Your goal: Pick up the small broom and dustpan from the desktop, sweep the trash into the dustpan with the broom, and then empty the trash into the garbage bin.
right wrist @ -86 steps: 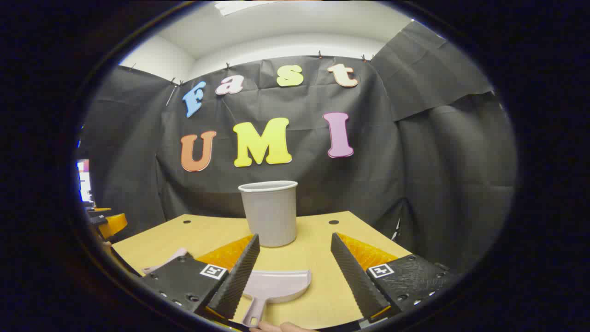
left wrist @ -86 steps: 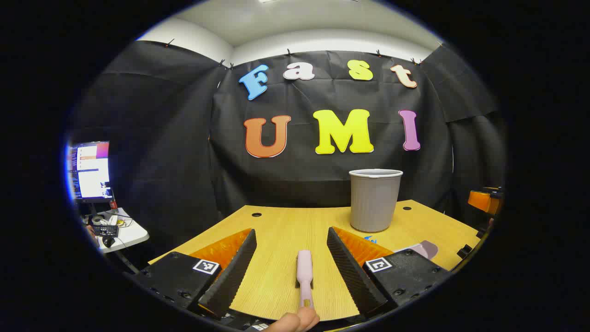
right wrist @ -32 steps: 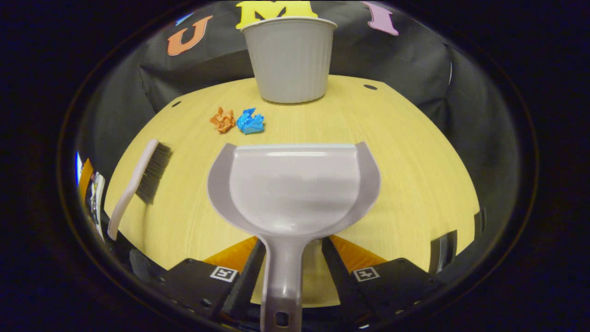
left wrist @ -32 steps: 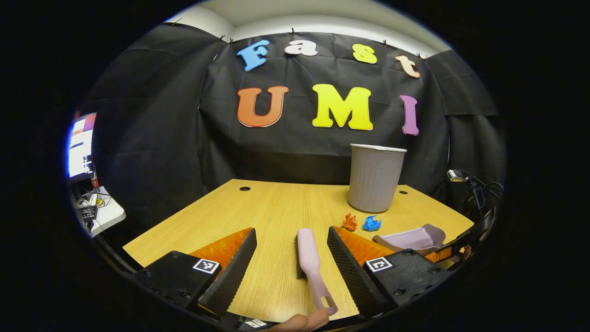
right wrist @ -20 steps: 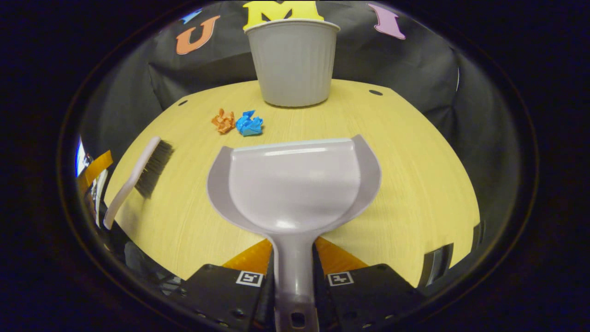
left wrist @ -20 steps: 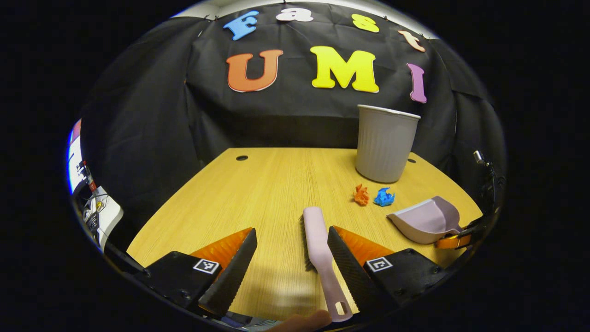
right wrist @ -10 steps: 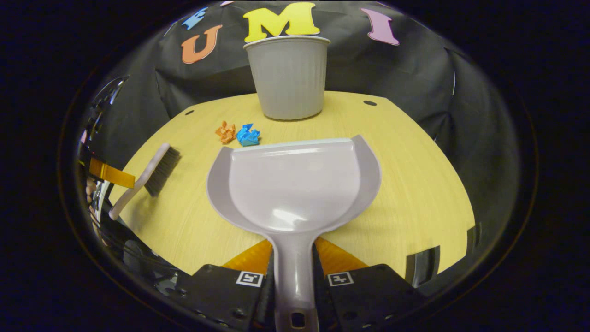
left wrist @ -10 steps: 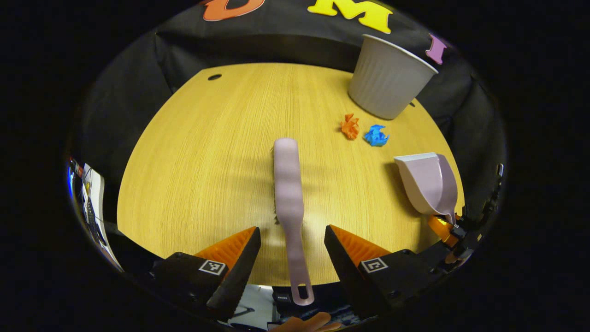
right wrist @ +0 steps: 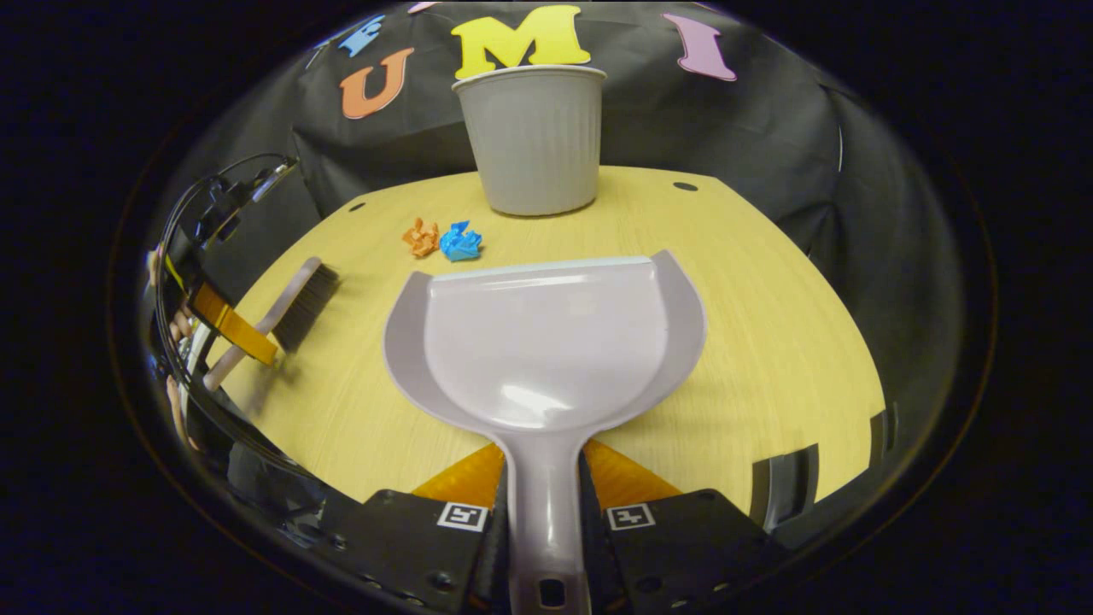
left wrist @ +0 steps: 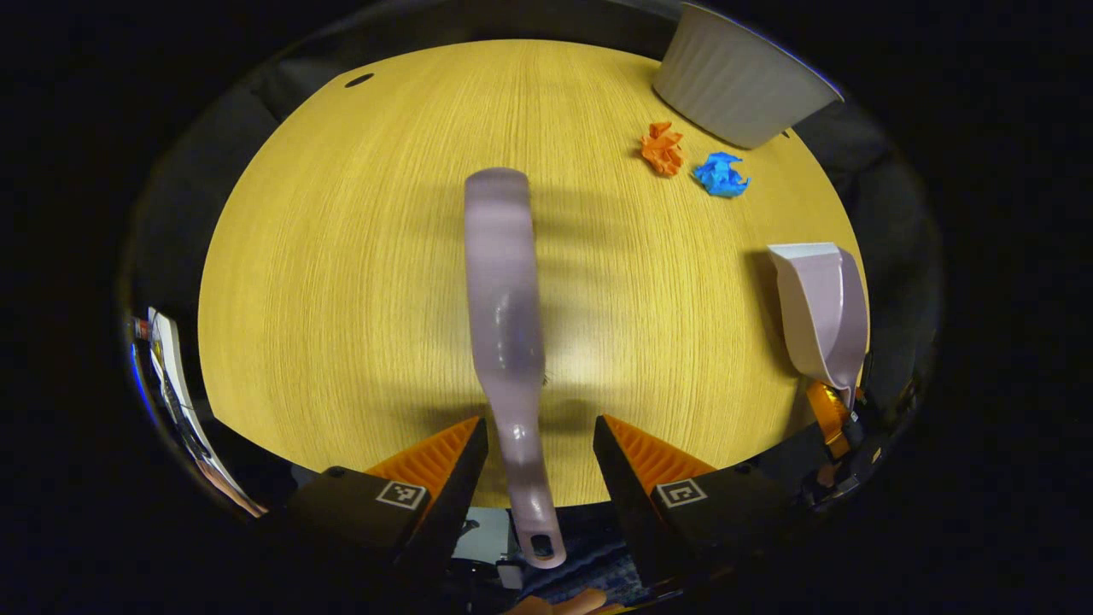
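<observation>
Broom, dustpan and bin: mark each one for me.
Broom [left wrist: 502, 282], left gripper view, on the back of its head.
Dustpan [right wrist: 546, 342], right gripper view, on the middle of its scoop.
Bin [right wrist: 531, 141], right gripper view, on its ribbed side wall.

Left gripper view: broom [left wrist: 504, 299] back blurred, bristles hidden beneath it; handle end overhangs worktop [left wrist: 341, 256] edge between my left gripper [left wrist: 536, 448] fingers, contact unclear. Garbage bin [left wrist: 739, 81] cut off at top, rim and mouth partly out of picture. Right gripper view: dustpan [right wrist: 546, 342] handle end cropped at bottom edge, its body hiding part of worktop. Two paper scraps [right wrist: 444, 239] too small for detail.
</observation>
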